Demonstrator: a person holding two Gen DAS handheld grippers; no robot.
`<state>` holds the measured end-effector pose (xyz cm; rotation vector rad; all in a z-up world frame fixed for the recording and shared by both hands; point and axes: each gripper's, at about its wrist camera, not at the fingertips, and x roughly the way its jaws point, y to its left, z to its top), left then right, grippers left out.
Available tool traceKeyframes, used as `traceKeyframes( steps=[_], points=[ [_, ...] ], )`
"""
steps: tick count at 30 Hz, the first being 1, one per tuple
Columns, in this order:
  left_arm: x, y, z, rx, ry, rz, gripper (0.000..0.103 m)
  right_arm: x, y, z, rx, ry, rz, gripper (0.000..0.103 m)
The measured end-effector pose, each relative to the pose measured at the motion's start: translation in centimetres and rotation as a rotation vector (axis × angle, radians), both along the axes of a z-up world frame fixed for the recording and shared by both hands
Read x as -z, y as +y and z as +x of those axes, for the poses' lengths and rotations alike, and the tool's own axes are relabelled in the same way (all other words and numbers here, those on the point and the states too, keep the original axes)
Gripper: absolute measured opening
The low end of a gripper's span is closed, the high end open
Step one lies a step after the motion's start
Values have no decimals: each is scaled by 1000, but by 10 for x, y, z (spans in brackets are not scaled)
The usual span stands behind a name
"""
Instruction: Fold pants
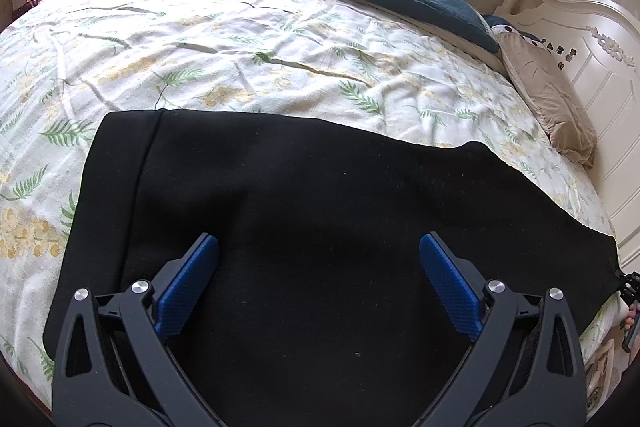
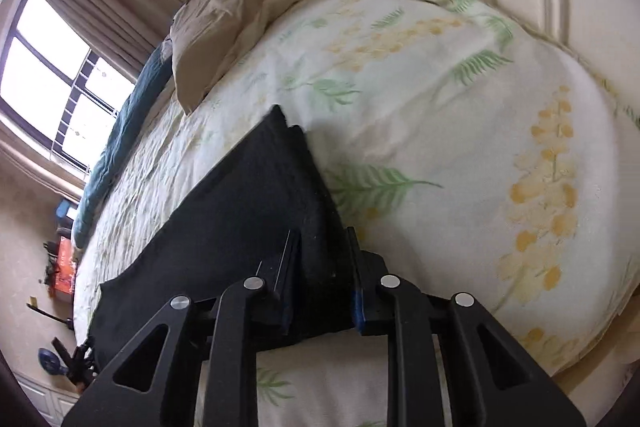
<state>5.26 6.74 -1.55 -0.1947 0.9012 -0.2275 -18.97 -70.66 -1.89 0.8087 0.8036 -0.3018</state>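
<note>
Black fabric sits between the right gripper (image 2: 320, 263) jaws, closed on an edge of the pants (image 1: 312, 227); left gripper (image 1: 319, 267) jaws stand wide apart above them, empty. Pants: soft, limp, likely light; best gripped at hems or corners. Spread on a floral-sheeted bed (image 1: 240, 39); pillow (image 2: 236, 11), headboard (image 1: 600, 67), curtained window (image 2: 52, 79).

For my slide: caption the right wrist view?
Right gripper clamps the black pants' edge on the floral bedsheet.
</note>
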Motion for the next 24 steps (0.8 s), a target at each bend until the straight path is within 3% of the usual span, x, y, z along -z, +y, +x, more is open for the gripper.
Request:
traceKeyframes(
  steps=[4, 6, 11, 14, 16, 17, 18, 20, 24],
  points=[
    [-2, 3, -1, 13, 2, -13, 100, -7, -8, -7, 15, -43, 29, 27],
    [-4, 5, -2, 14, 3, -23, 100, -12, -12, -3, 20, -44, 28, 61],
    [-15, 13, -11, -38, -26, 0, 100, -6, -13, 28, -69, -38, 44, 64],
    [-20, 21, -16, -63, -45, 15, 100, -1, -4, 44, -128, -15, 34, 59],
    [-19, 27, -14, -75, -35, 34, 100, -4, 2, 51, -136, 50, -18, 43],
    [-17, 32, -13, -84, -22, 35, 100, -5, 2, 51, -137, 68, -31, 26],
    [-14, 36, -12, -87, -10, 25, 100, -6, 4, 51, -171, 54, 10, 21],
    [-10, 41, -12, -74, 0, 13, 100, -11, 13, 51, -194, 83, -33, 21],
    [-6, 35, -13, -54, -10, 61, 100, -18, 25, 55, -184, 142, -89, 20]
  ],
)
